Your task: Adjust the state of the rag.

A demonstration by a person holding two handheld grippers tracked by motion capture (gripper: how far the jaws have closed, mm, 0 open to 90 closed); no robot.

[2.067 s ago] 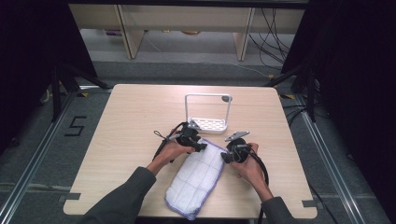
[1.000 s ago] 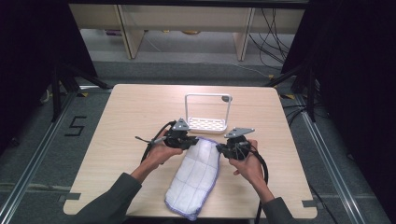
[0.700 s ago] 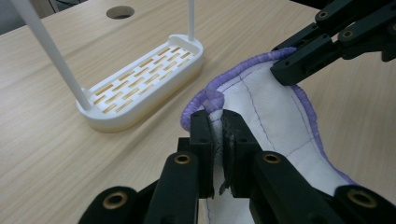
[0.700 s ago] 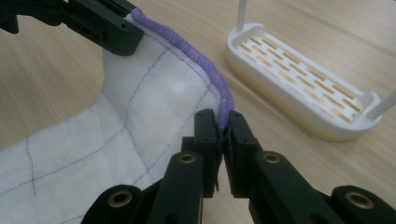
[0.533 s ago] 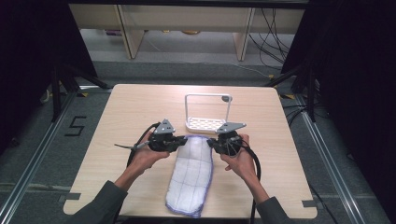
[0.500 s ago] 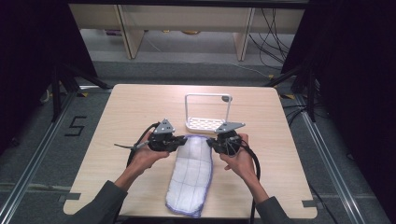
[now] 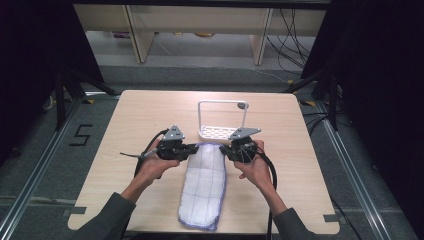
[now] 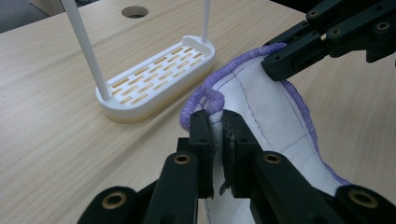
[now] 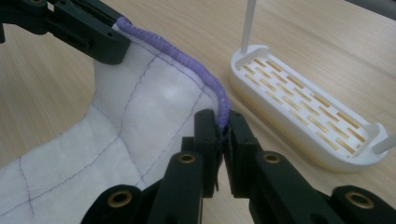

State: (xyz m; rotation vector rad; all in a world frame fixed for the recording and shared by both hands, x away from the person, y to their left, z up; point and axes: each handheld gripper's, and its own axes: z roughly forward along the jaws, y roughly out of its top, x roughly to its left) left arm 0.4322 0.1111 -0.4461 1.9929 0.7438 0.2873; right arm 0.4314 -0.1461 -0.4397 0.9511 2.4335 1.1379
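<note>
A white quilted cloth (image 7: 204,184) with a purple hem lies lengthwise on the table, its far end raised. My left gripper (image 7: 191,149) is shut on the far left corner of the cloth (image 8: 247,93), pinching the hem between its jaws (image 8: 218,127). My right gripper (image 7: 227,150) is shut on the far right corner, clamping the purple edge (image 9: 220,125) of the cloth (image 9: 116,126). The cloth's far edge stretches between the two grippers. Just beyond them stands a white rack (image 7: 220,133) with a slotted base and a tall wire frame.
The rack's slotted base (image 8: 156,79) sits close to the cloth's held edge, also in the right gripper view (image 9: 303,109). The wooden table (image 7: 130,115) has bare room at left, right and far side. A round hole (image 8: 134,11) is in the tabletop behind the rack.
Both grippers, holding the cloth's far corners, moved away from the person and leftward, straightening the cloth from a slanted lie into a narrow strip pointing at the rack.
</note>
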